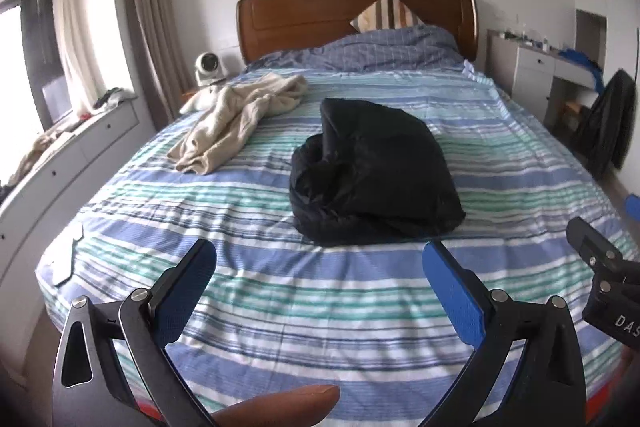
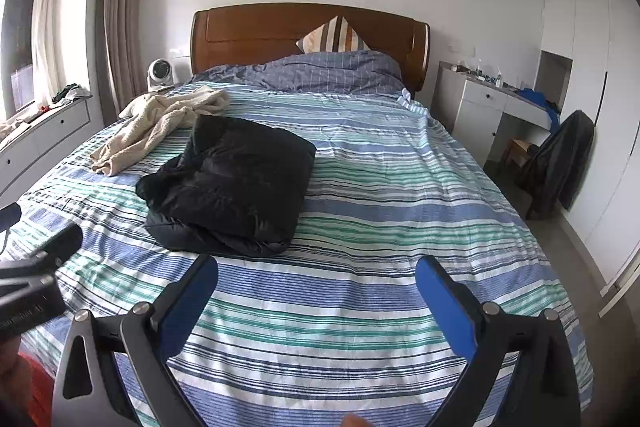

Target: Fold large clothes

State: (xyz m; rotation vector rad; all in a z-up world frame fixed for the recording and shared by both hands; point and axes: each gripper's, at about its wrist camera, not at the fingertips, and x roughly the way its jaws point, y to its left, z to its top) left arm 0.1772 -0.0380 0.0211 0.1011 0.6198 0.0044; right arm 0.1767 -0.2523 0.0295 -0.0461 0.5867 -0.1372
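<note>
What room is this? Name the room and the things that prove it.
A bedroom, most likely in a home: a large bed with a wooden headboard, a striped pillow against it, and a white dressing table beside it.

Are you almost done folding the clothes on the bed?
About halfway, it seems. The black jacket already lies folded in a bundle on the striped bed. Nothing is in hand: the left gripper and right gripper are both open and empty, hovering over the near end of the bed. What is left is the cream garment, crumpled and unfolded near the far left side.
</note>
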